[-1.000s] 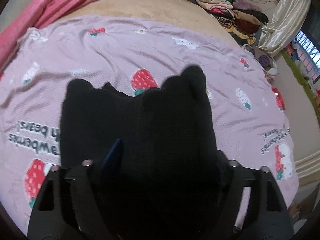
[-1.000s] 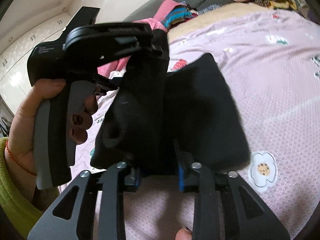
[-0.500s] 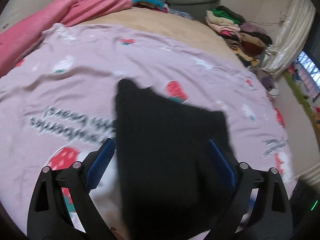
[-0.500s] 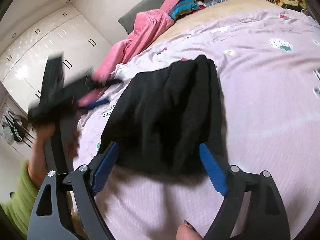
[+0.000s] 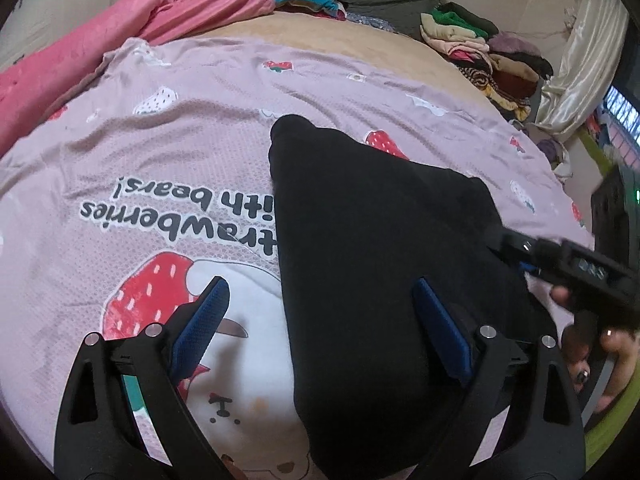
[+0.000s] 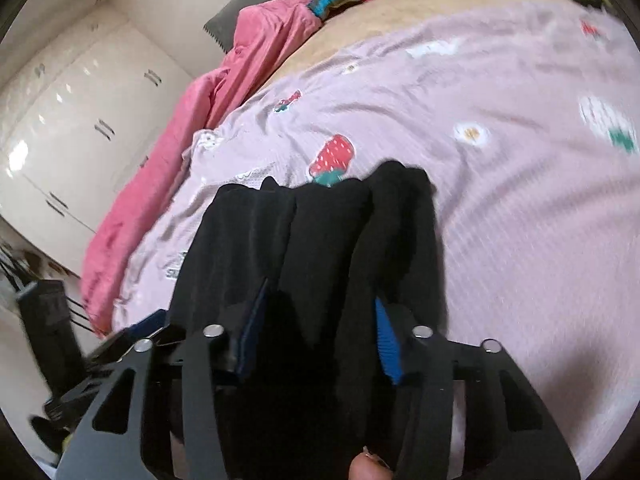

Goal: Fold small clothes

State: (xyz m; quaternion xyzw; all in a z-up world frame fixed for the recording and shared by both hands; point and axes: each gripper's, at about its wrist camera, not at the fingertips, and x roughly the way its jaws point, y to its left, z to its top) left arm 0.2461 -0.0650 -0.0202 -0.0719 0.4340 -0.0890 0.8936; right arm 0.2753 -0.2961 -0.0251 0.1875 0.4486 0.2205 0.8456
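Observation:
A black garment lies folded on the pink strawberry sheet. My left gripper hovers over its near left part with the jaws wide open. The blue pads straddle the cloth's left edge and touch nothing. In the left wrist view my right gripper reaches in at the garment's right edge, held by a hand. In the right wrist view the right gripper is closing its jaws on bunched folds of the black garment, which fill the gap between the pads.
A pink blanket lies along the sheet's far left side. Stacks of folded clothes sit at the bed's far right, near a cream curtain. White wardrobe doors stand beyond the bed's left side.
The left gripper let go of the black garment and opened wide, and the cloth now lies flat. The right gripper opened, moved, and is now closing on the garment's edge again.

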